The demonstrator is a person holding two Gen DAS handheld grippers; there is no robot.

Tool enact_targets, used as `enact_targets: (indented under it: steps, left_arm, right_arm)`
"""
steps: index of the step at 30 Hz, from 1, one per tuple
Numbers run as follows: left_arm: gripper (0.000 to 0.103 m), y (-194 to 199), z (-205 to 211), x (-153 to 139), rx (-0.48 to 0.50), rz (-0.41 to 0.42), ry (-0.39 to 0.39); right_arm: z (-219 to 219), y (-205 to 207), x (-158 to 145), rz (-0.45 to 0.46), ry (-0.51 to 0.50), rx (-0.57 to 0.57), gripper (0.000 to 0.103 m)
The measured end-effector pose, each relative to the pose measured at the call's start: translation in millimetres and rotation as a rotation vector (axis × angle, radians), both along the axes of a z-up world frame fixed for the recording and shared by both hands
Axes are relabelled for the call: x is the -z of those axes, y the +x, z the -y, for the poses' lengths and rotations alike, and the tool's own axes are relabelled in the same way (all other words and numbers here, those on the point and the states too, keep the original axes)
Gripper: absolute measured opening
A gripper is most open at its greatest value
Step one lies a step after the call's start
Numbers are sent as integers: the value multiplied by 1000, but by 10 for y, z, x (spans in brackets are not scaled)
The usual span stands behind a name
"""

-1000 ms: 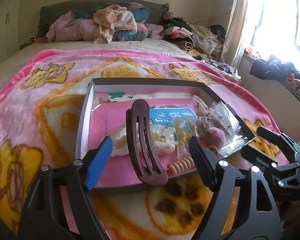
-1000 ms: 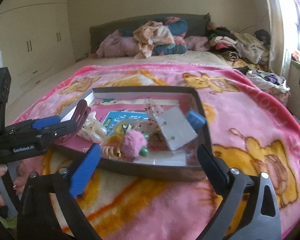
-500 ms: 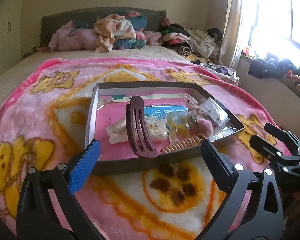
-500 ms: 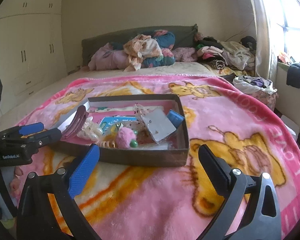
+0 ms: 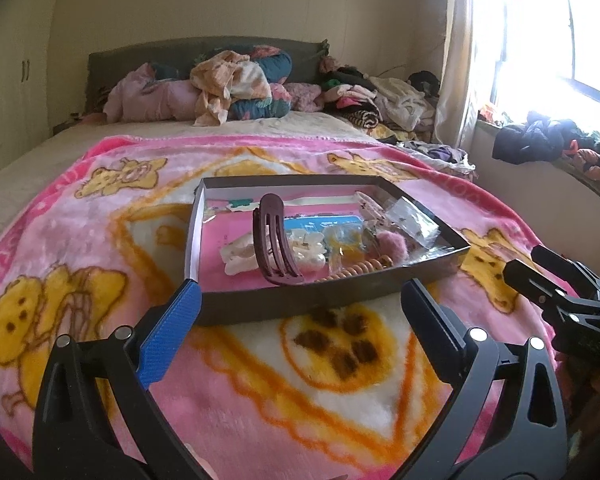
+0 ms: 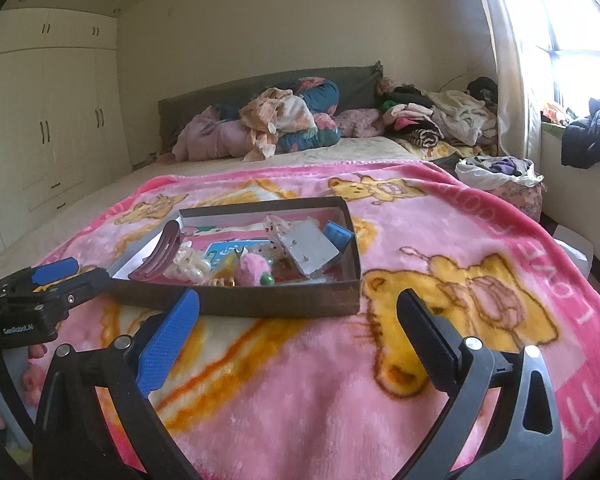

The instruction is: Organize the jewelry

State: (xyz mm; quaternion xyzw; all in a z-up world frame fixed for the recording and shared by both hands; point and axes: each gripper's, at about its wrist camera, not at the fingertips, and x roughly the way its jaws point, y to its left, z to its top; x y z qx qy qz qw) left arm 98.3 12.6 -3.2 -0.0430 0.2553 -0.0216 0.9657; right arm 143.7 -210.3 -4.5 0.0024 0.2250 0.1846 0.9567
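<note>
1. Jewelry sits in a shallow dark box [image 5: 328, 300] on the pink blanket [image 5: 100, 248] spread over the bed.
2. Left tool [image 5: 300, 308]: fingers spread wide, nothing between them, hanging over the blanket just short of the box's near wall.
3. Box contents, left side: bare pink liner, then a white clip [image 5: 240, 258] with a maroon hair claw [image 5: 274, 242] lying across it, one end sticking up.
4. Middle: blue card [image 5: 320, 224], small yellow packet [image 5: 342, 242], orange coil hair tie [image 5: 356, 270] against the near wall.
5. Right side: pink pom-pom [image 5: 394, 242], clear plastic bags [image 5: 412, 220] with small pieces inside; can't make out what the pieces are.
6. Right tool [image 6: 298, 312]: fingers spread wide, empty, over the blanket near the box's right front corner. Seen at the right edge of the left view as well, apart from the box.
7. Right view adds a grey card [image 6: 310, 250] leaning in the right end of the box, with a small blue piece [image 6: 338, 234] behind it.
8. Background: pile of clothes [image 5: 240, 84] at the headboard, wardrobe [image 6: 48, 128] on the left wall, bright window [image 5: 560, 40] on the right.
</note>
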Motion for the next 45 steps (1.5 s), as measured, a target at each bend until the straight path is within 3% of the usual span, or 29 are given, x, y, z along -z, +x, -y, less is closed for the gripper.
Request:
enact_targets:
  steps: [17, 25, 34, 45]
  left_arm:
    - [91, -279, 146, 146, -32, 11, 30]
    - [91, -334, 148, 108, -49, 80, 31]
    - [91, -346, 208, 136, -50, 126, 44]
    - [92, -372, 204, 176, -56, 136, 41]
  right_arm:
    - [106, -314, 122, 80, -10, 43, 96]
    - [175, -476, 134, 162, 48, 79, 96]
    - [85, -644, 115, 298, 5, 77, 96]
    - [173, -703, 224, 315, 40, 101, 97]
